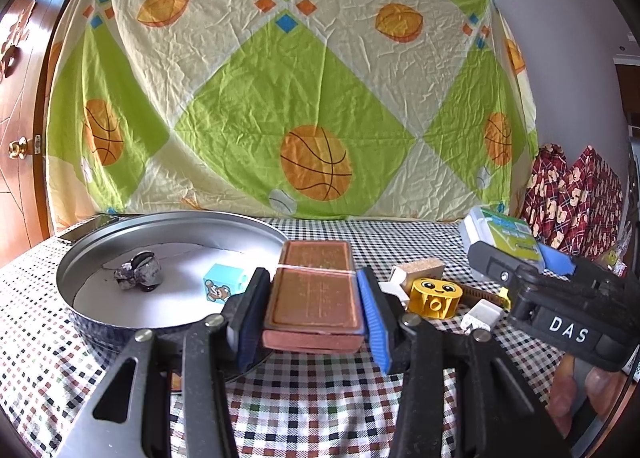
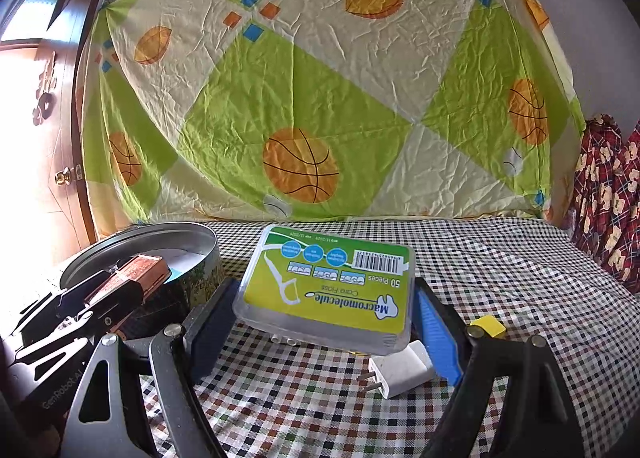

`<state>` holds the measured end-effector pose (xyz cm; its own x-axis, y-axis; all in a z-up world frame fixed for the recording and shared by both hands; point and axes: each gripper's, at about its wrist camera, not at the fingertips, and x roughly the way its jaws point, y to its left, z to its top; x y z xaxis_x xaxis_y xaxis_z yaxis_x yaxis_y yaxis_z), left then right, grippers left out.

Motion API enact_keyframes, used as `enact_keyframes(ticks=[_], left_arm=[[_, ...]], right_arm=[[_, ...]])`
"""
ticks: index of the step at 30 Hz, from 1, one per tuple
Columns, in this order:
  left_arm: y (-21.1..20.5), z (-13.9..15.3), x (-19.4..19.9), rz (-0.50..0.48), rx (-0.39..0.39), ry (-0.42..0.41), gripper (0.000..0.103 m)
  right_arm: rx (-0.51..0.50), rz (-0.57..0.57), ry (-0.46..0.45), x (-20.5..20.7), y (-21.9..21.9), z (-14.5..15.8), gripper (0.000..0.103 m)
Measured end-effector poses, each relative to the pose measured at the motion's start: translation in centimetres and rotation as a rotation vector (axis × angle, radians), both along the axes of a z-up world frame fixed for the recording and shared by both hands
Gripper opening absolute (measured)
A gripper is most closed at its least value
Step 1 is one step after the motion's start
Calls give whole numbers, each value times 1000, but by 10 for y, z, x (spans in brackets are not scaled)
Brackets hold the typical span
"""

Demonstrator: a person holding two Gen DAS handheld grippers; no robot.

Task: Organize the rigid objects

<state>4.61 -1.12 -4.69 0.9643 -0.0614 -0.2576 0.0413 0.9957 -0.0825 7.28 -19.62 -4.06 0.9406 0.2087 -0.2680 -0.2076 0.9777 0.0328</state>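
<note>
L gripper (image 1: 314,312): jaws pinched brown case (image 1: 314,290), held beside tin (image 1: 92,254) rim | R gripper (image 2: 324,322): jaws clamped floss box (image 2: 328,286), raised above checked cloth (image 2: 500,258) | white plug (image 2: 402,374) lay under box.

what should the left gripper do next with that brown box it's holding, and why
Probably carry the brown box a little left over the round tin and let go. The left gripper already clamps it just off the tin's right rim, and the tin holds a blue block and a dark lump, so it looks like the collecting spot.
</note>
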Motion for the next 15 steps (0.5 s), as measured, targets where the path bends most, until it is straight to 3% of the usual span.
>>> enact_keyframes(ticks=[15], left_arm=[[2, 2, -5, 12, 0, -32, 44]], right_arm=[[6, -12, -68, -11, 1, 4, 85]])
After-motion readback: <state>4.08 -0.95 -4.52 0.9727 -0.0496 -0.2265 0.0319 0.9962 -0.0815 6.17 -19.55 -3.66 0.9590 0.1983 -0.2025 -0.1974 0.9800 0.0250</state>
